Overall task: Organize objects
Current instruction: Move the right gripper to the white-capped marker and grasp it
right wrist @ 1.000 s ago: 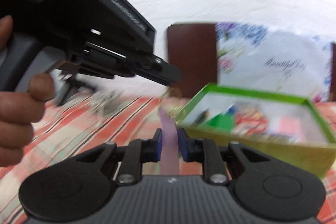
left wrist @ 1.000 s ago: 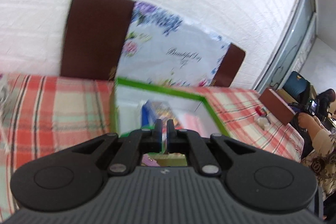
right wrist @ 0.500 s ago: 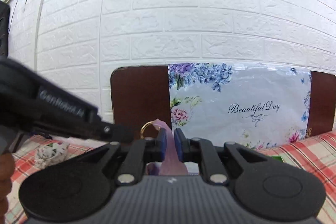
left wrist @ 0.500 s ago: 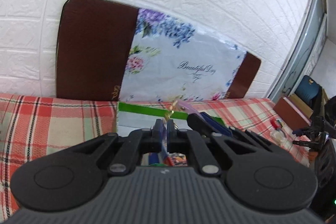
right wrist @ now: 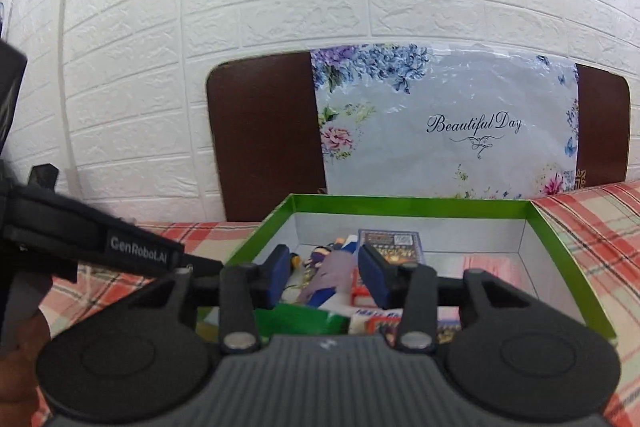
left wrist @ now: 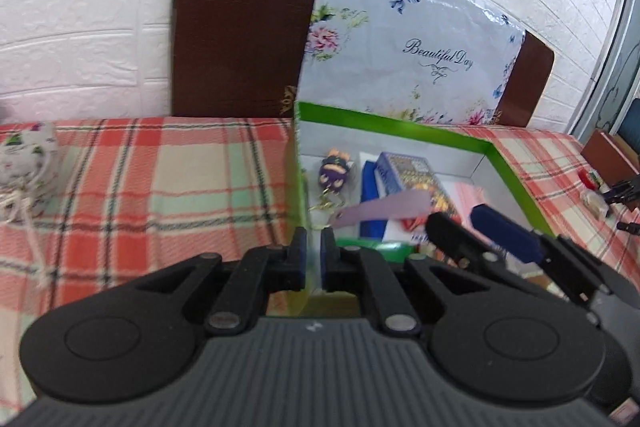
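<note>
A green box (left wrist: 396,125) (right wrist: 408,202) with white inner walls sits on the plaid cloth. In it lie a purple doll keychain (left wrist: 335,175), a blue card pack (left wrist: 408,171) (right wrist: 390,247), a pink item (left wrist: 470,195) and a lilac strap with a gold ring (left wrist: 384,211) (right wrist: 330,275). My left gripper (left wrist: 313,249) is nearly shut, straddling the box's left wall with nothing held. My right gripper (right wrist: 327,277) is open above the box, with the lilac strap lying below between its fingers. It also shows in the left wrist view (left wrist: 474,227).
A brown board with a floral "Beautiful Day" sheet (right wrist: 448,123) leans on the white brick wall behind the box. A white patterned pouch with cord (left wrist: 24,163) lies at far left. Small items (left wrist: 592,187) and a brown box (left wrist: 612,157) sit at right.
My right gripper opened and let go of the lilac strap, which dropped into the box. Both grippers tilted down toward the box.
</note>
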`<action>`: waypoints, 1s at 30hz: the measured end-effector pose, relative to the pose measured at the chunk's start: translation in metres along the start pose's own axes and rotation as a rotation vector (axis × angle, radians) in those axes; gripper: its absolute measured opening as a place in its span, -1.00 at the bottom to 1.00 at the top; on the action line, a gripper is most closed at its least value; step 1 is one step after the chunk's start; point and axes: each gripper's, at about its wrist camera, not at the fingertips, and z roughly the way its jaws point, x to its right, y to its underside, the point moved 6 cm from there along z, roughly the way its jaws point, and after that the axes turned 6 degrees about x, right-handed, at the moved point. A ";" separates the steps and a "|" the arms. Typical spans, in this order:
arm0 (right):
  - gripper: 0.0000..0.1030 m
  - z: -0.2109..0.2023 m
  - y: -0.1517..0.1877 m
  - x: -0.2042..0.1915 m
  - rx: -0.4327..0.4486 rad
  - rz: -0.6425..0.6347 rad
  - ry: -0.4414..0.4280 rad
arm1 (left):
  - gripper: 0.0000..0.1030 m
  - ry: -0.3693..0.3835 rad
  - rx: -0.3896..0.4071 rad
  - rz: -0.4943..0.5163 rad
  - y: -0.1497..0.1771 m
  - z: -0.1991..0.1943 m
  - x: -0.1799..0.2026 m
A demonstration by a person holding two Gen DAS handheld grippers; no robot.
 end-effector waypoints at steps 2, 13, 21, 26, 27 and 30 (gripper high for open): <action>-0.18 -0.011 0.004 -0.009 -0.006 0.006 -0.022 | -0.76 -0.036 0.007 -0.001 0.010 -0.014 -0.011; -0.15 -0.050 0.077 -0.072 -0.263 -0.003 -0.185 | -0.75 -0.295 -0.083 -0.066 0.079 -0.077 -0.096; -0.13 -0.078 0.085 -0.117 -0.283 -0.095 -0.281 | -0.70 -0.374 -0.104 -0.117 0.106 -0.101 -0.127; -0.11 -0.085 0.090 -0.134 -0.301 -0.120 -0.312 | -0.69 -0.388 -0.097 -0.110 0.110 -0.110 -0.133; -0.11 -0.084 0.092 -0.136 -0.311 -0.126 -0.313 | -0.69 -0.389 -0.097 -0.110 0.111 -0.111 -0.133; -0.14 -0.076 0.101 -0.141 -0.357 -0.145 -0.294 | -0.61 -0.390 -0.097 -0.111 0.112 -0.114 -0.135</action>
